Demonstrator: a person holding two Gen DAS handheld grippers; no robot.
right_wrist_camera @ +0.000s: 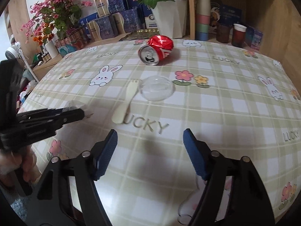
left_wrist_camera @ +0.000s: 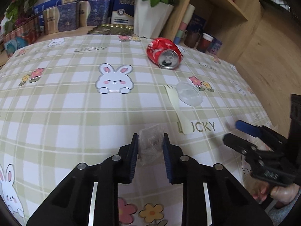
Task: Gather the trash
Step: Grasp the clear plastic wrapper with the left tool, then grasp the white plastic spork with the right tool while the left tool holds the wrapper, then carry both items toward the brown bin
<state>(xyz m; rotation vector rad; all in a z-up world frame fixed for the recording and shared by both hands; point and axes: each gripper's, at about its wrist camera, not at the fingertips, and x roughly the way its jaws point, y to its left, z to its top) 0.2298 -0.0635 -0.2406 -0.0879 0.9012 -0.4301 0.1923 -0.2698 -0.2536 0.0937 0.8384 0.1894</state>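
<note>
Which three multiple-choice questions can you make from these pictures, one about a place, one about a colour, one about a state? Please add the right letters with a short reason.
1. Where does the spork lie?
A. Inside the clear lid
B. Just beside the clear lid
C. On top of the can

2. What colour is the crushed can?
A. Green
B. Blue
C. Red

3. How is the left tool?
A. Closed on a crumpled clear wrapper
B. Wide open and empty
C. Holding the can

Answers:
1 B: the spork rests on the tablecloth next to the lid.
2 C: the can's body is red with a silver top.
3 A: the wrapper sits between its fingers, while the right tool is open and empty.
</note>
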